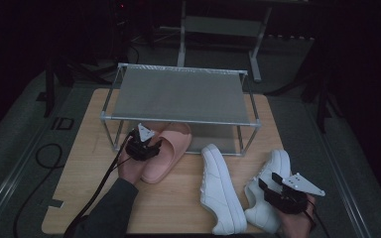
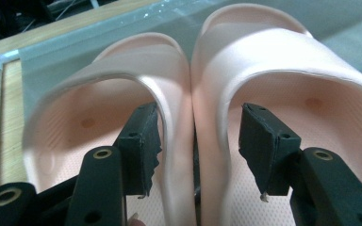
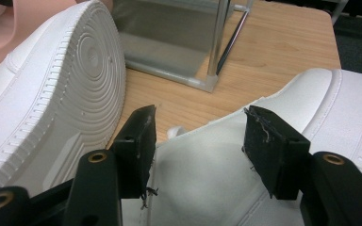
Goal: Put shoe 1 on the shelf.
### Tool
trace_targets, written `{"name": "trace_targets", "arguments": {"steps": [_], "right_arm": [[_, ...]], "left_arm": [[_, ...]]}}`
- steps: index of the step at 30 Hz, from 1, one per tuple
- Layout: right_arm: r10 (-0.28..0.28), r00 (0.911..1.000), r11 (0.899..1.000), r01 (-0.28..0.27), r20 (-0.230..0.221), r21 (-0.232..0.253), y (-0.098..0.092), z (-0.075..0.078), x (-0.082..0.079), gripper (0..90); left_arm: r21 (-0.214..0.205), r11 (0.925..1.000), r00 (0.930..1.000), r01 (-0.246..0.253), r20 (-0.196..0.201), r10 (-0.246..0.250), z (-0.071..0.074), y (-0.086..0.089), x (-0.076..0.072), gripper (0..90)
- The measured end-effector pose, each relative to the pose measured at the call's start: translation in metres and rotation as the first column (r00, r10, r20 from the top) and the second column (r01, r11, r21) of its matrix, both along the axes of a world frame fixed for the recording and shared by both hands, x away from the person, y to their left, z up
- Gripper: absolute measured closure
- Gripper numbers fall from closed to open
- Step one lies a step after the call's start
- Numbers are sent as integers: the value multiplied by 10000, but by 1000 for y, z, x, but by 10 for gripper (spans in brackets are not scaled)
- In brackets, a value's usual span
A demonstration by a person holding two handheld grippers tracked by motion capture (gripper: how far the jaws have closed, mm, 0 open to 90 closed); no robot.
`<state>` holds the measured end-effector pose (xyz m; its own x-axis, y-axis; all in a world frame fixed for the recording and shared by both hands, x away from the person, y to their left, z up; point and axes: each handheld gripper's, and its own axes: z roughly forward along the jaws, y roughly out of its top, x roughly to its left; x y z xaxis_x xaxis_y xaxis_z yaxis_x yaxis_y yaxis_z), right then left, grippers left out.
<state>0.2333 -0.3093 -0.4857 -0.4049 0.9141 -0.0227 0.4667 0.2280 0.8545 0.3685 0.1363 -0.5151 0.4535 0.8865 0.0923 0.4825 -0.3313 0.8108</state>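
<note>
Left gripper gapes around the touching inner walls of two soft, light pink slippers, gripping nothing; pinch there.

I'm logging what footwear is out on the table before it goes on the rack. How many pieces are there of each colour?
Pink slippers: 2, side by side at the rack's lower shelf
White sneakers: 2, one lying on its side, one upright
Total: 4 pieces of footwear
</note>
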Motion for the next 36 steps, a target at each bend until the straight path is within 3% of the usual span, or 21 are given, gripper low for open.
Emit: {"name": "trace_targets", "arguments": {"steps": [4, 14, 27, 33, 36], "right_arm": [[-3, 10000, 10000, 3, -3, -6, 0, 0, 0, 434], [-1, 10000, 10000, 1, -4, -10, 0, 0, 0, 433], [2, 10000, 10000, -2, 8, -41, 0, 0, 0, 432], [6, 10000, 10000, -6, 9, -38, 0, 0, 0, 432], [-2, 10000, 10000, 2, 2, -61, 0, 0, 0, 430]], "left_arm": [[120, 9994, 9994, 317, 146, -319, 5, -1, -8, 496], [-69, 9961, 9961, 877, -6, -877, 11, 2, -26, 527], [-397, 9896, 9882, 1384, -603, -1406, 9, 25, -61, 572], [-554, 9870, 9827, 1512, -995, -1561, 2, 34, -76, 620], [-439, 9869, 9797, 1551, -1213, -1594, -3, 36, -81, 625]]}}
